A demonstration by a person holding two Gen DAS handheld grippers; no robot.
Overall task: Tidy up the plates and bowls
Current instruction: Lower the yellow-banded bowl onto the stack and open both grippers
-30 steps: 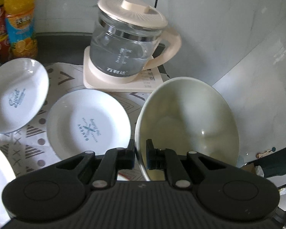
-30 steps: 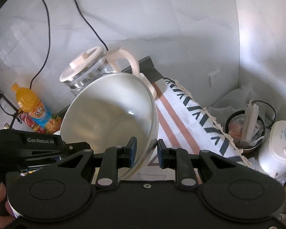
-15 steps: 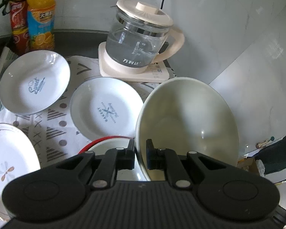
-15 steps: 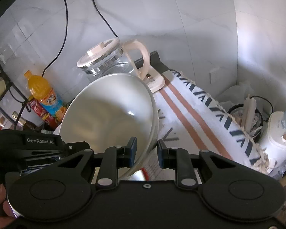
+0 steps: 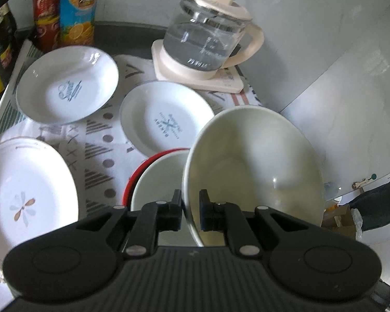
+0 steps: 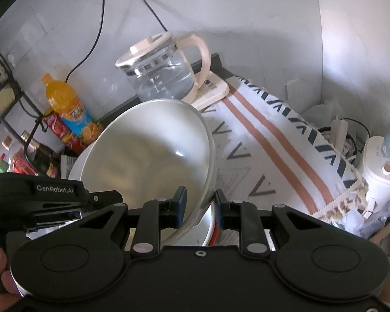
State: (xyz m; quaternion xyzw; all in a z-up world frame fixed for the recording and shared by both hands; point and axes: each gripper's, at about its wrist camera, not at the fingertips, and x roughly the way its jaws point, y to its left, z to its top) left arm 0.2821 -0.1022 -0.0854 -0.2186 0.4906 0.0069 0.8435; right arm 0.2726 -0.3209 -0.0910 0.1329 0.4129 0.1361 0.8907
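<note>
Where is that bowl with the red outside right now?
In the left wrist view the red-sided bowl sits low at centre on the patterned cloth, just left of the big cream bowl and in front of the bakery-print plate.

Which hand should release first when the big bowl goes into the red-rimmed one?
Probably right: the right gripper grips the big bowl on the rim away from the red-rimmed bowl; the left gripper sits directly above it.

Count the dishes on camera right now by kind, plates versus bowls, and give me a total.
Plates: 3, the script plate, the bakery plate and the flower plate.
Bowls: 2, the held bowl and the red-rimmed bowl on the cloth below it.
Total: 5
</note>
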